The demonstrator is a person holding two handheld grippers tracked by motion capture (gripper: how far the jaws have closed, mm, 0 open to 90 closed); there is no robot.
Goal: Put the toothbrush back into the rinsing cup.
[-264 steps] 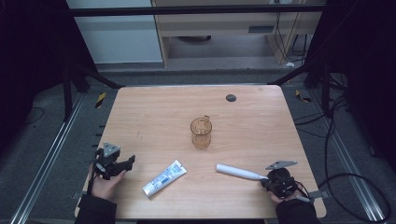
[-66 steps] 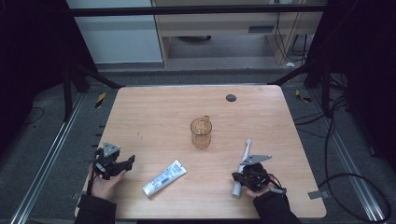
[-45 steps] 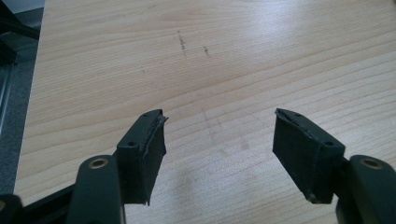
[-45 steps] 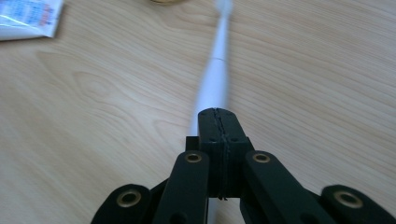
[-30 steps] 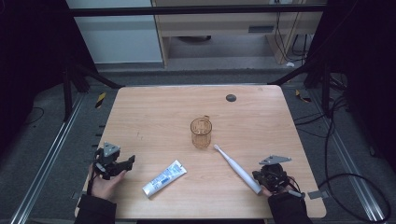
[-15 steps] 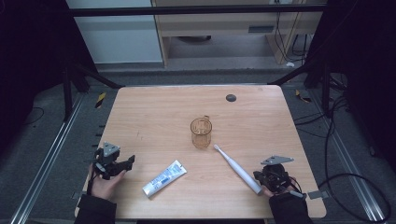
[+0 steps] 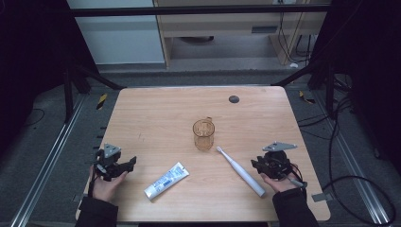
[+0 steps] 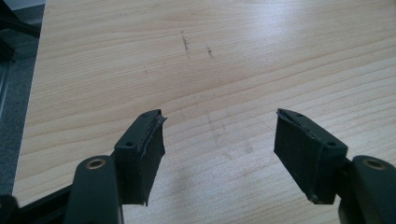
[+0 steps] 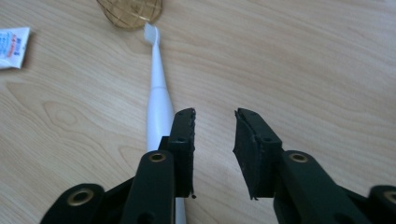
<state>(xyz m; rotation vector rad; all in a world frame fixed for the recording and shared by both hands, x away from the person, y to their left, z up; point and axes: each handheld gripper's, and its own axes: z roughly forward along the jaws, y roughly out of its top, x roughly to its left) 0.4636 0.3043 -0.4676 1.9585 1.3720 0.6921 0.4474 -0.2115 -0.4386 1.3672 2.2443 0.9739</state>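
both right gripper (image 9: 214, 116) fingers (image 9: 184, 126) flank bare wood, toothbrush (image 9: 158, 100) outside.

Two hand-held grippers, both empty

The black two-jaw left gripper (image 8: 219, 140) stands with jaws wide apart; the black two-jaw right gripper (image 9: 214, 135) has its jaws parted narrowly, nothing between them.

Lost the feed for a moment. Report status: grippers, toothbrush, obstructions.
Left gripper open, idle on bare table. Right gripper open, empty, beside the toothbrush, which lies flat, head near the cup. Toothpaste tube lies apart; nothing blocks the grasp.
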